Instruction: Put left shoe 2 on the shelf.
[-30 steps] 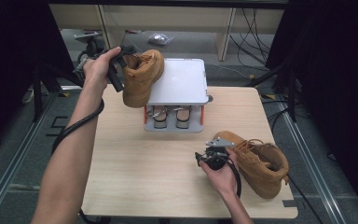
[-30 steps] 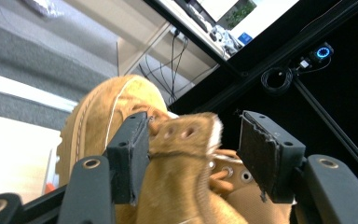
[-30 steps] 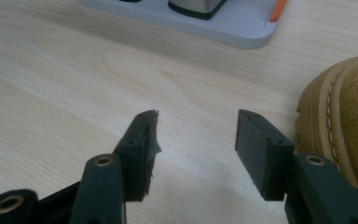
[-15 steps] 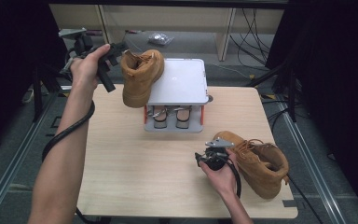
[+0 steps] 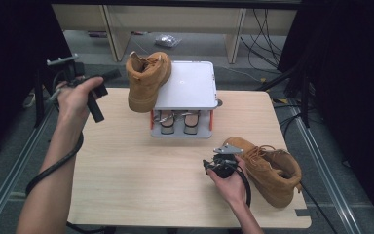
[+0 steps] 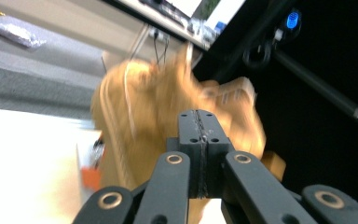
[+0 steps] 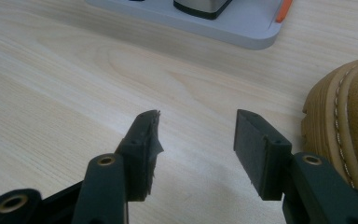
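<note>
Upper centre, 1 boot (image 5: 147, 81) perches on the rack's (image 5: 191, 87) edge and could topple. Left claw (image 5: 101, 92) is closed, empty; right claw (image 5: 213, 164) gapes beside the second boot (image 5: 271, 168).

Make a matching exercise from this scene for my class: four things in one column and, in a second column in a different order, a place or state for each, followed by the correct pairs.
Things
1. Left claw
2. Right claw
3. Boot by the left hand
4. Boot by the right hand

Places or states
A. Lies on the wooden table top, at its right side
B. Jaws pressed together
C. Stands on the left edge of the grey rack
D. Jaws spread apart, low over the table

Pairs: 1-B, 2-D, 3-C, 4-A
</note>
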